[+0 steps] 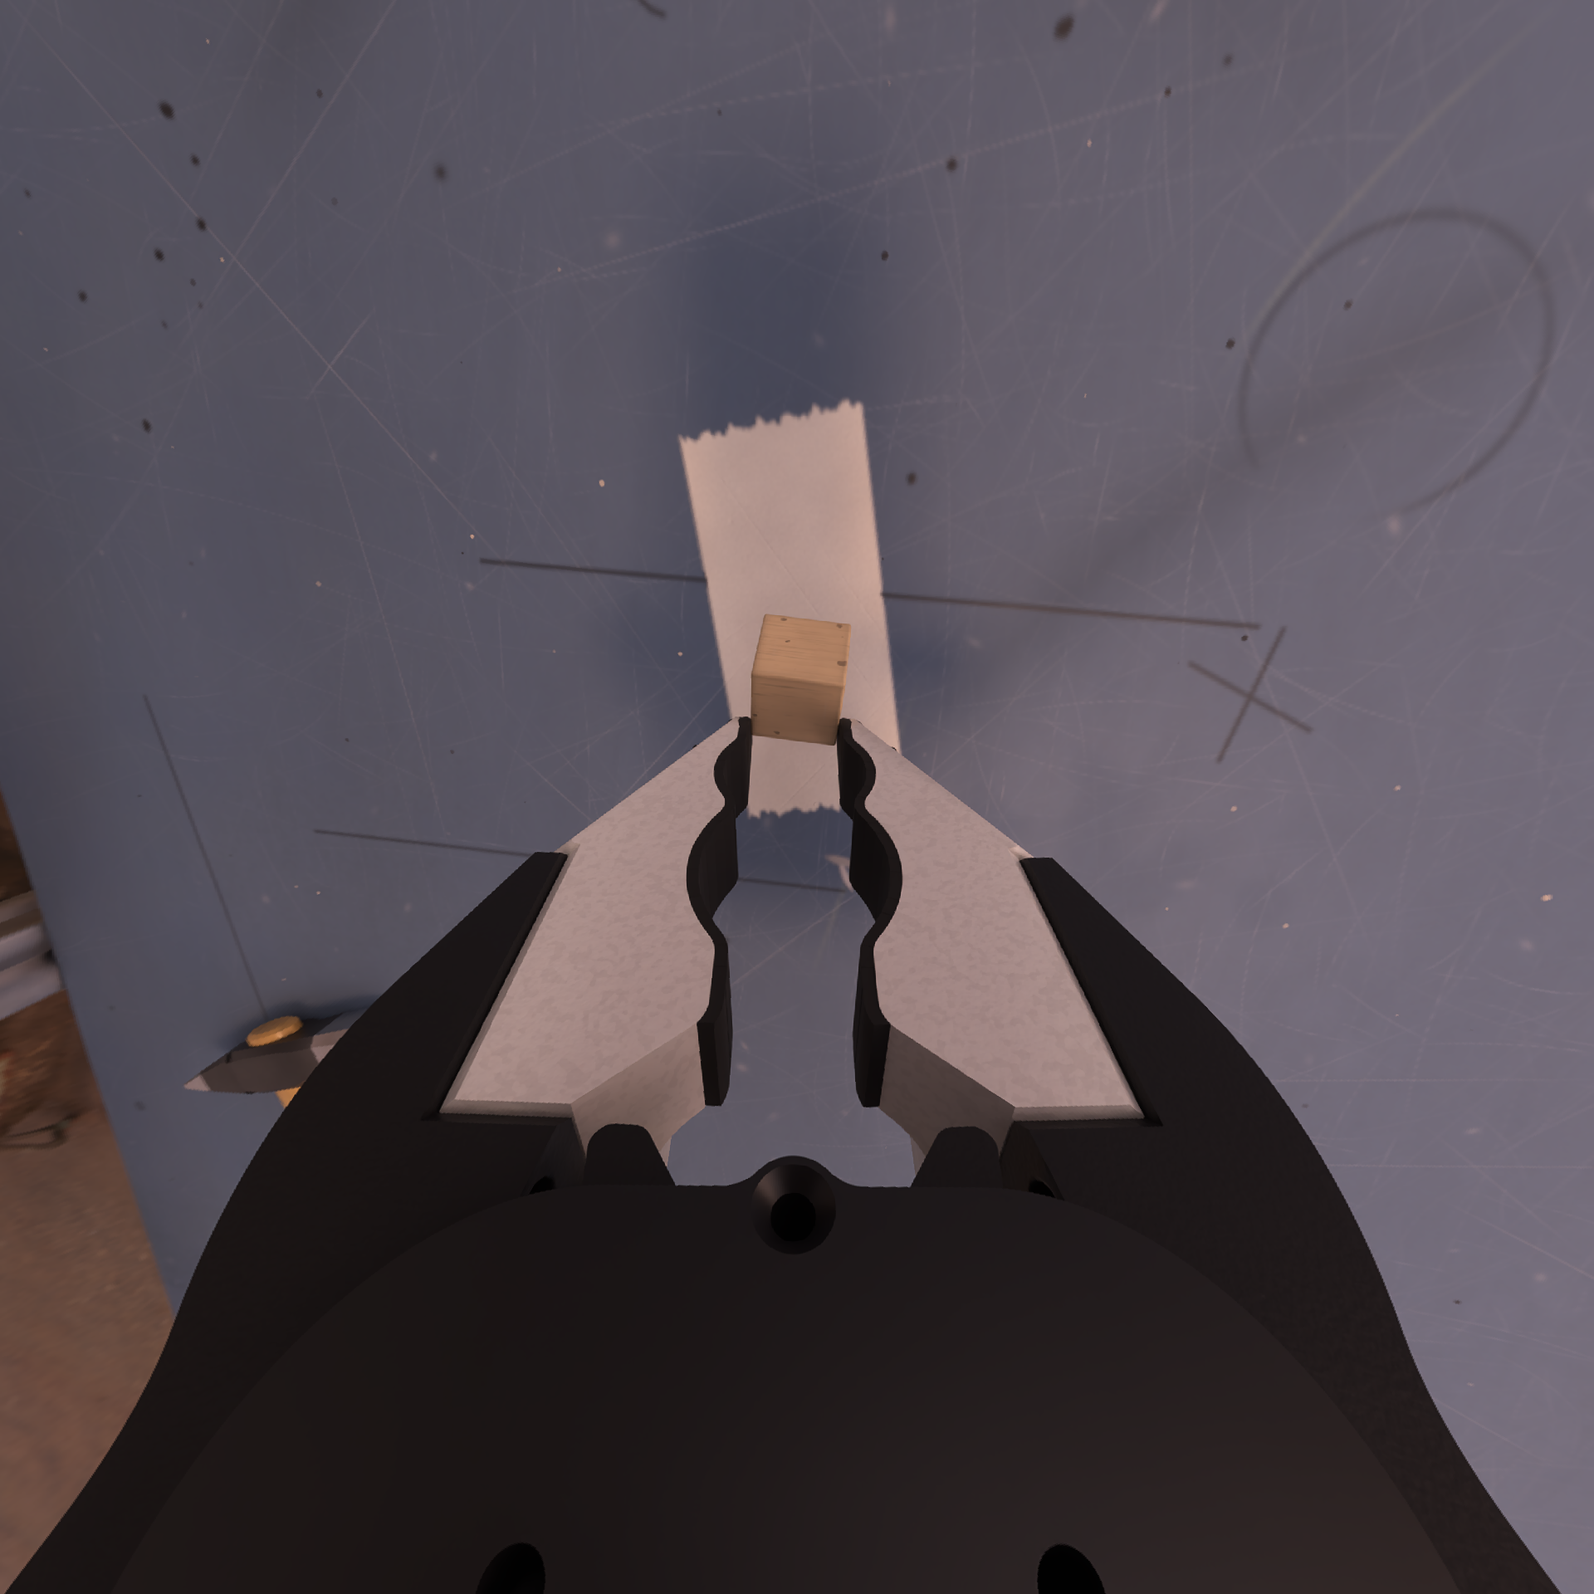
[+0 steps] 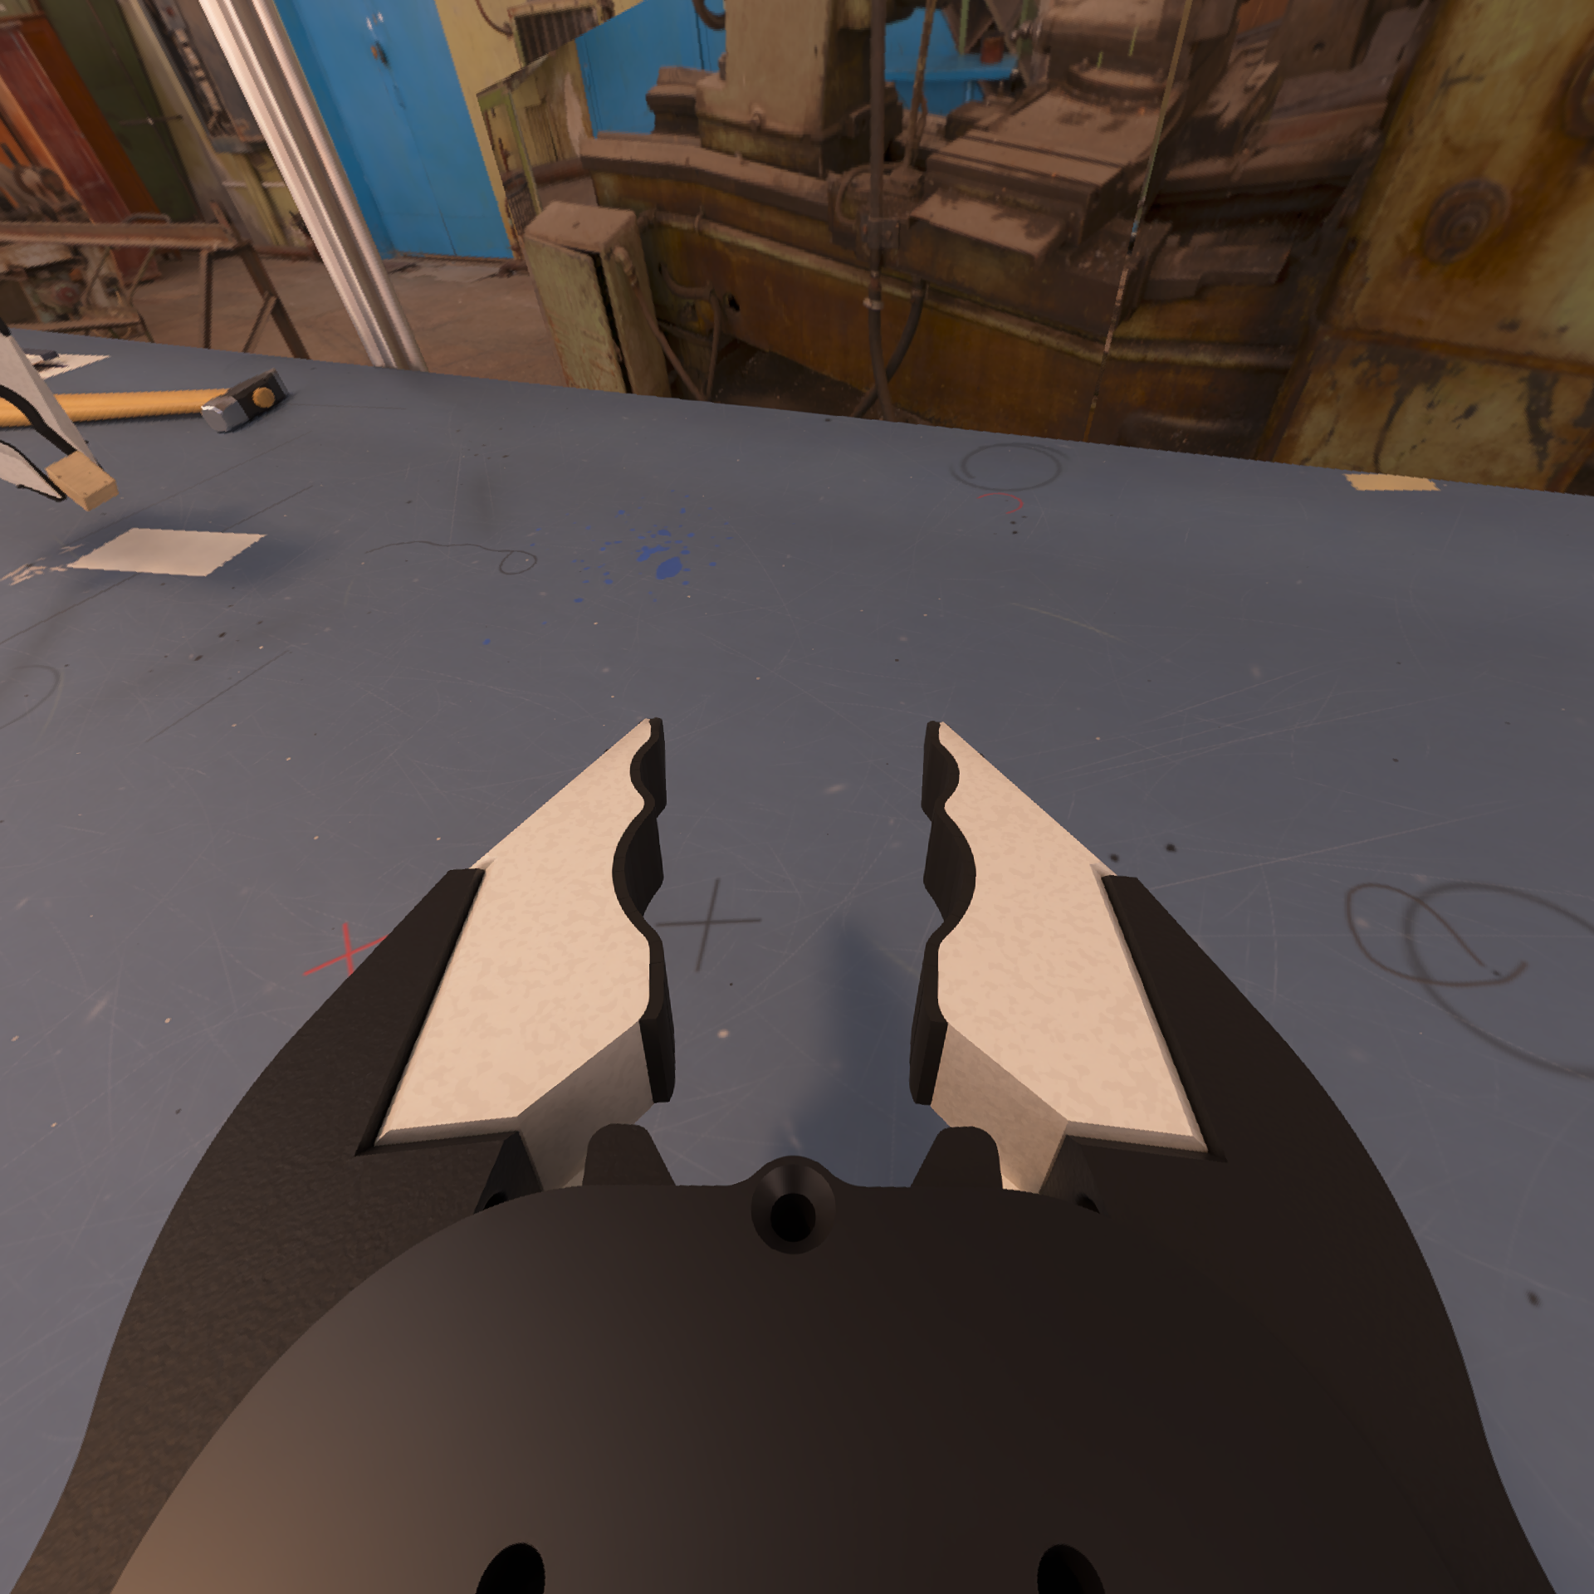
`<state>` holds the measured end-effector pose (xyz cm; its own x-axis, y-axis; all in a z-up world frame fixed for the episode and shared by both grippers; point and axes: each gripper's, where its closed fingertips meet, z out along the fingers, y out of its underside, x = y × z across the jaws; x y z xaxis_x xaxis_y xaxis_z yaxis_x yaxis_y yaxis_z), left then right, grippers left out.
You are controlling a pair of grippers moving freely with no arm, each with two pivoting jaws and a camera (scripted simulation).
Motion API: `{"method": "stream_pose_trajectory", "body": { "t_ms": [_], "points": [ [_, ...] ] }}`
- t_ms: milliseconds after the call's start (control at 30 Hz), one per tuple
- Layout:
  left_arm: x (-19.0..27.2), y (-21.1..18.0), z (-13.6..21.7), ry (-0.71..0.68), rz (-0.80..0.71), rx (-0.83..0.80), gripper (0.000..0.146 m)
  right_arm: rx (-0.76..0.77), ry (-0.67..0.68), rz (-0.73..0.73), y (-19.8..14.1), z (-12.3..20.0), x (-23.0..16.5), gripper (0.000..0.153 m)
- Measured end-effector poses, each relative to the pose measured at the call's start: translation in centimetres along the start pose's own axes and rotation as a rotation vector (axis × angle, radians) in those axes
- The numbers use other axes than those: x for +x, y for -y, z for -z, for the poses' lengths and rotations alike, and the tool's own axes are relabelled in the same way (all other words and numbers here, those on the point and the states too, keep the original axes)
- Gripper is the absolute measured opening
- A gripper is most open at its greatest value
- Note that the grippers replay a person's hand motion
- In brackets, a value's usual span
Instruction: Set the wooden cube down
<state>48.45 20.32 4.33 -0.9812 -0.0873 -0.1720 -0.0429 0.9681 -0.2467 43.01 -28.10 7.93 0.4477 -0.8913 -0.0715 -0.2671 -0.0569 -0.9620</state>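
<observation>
The left gripper (image 1: pixel 793 733) fills the near foreground of its own view, its two fingertips pinched on the lower edge of the wooden cube (image 1: pixel 800 679), which juts out beyond them above a strip of pale tape (image 1: pixel 789 552) on the scratched blue table (image 1: pixel 1208 862). The cube looks to be off the surface, so the setting-down is not yet done: what seems left is to lower it to the table and let the jaws part. The right wrist view supports this, since far off at its left edge the cube (image 2: pixel 82 483) hangs at a tilt in the other gripper's tips, clear of the tabletop and up from the tape patch (image 2: pixel 164 552). That view also shows what the left one barely catches: the whole hammer (image 2: pixel 172 405) lying near the table's far edge, with workshop machinery beyond. The right gripper (image 2: pixel 793 733) hovers over bare table with its fingers spread and nothing between them.
</observation>
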Motion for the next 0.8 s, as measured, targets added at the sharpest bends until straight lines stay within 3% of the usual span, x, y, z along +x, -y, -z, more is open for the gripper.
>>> {"method": "stream_pose_trajectory", "body": {
  "t_ms": [267, 467, 567, 633, 800],
  "points": [
    [-3.0, 2.3, 0.6, 0.044, 0.011, 0.081, 0.020, -0.001, 0.004, -0.005, 0.0, 0.0, 0.0, 0.060],
    [-1.5, 1.5, 1.1, -0.228, -0.038, 0.096, 0.020, -0.008, 0.017, -0.024, -0.1, -0.1, 0.0, 0.060],
    [-1.1, -0.3, -0.1, -0.250, -0.116, -0.050, 0.020, -0.005, 0.025, -0.030, 0.0, -0.1, 0.0, 0.060],
    [-0.9, 0.4, -0.8, -0.289, -0.104, -0.057, 0.020, -0.005, 0.027, -0.030, -0.1, -0.1, 0.0, 0.060],
    [-6.0, 0.7, -0.9, -0.045, 0.023, -0.147, 0.020, -0.008, 0.034, -0.026, -0.1, -0.1, -0.1, 0.059]
  ]
}}
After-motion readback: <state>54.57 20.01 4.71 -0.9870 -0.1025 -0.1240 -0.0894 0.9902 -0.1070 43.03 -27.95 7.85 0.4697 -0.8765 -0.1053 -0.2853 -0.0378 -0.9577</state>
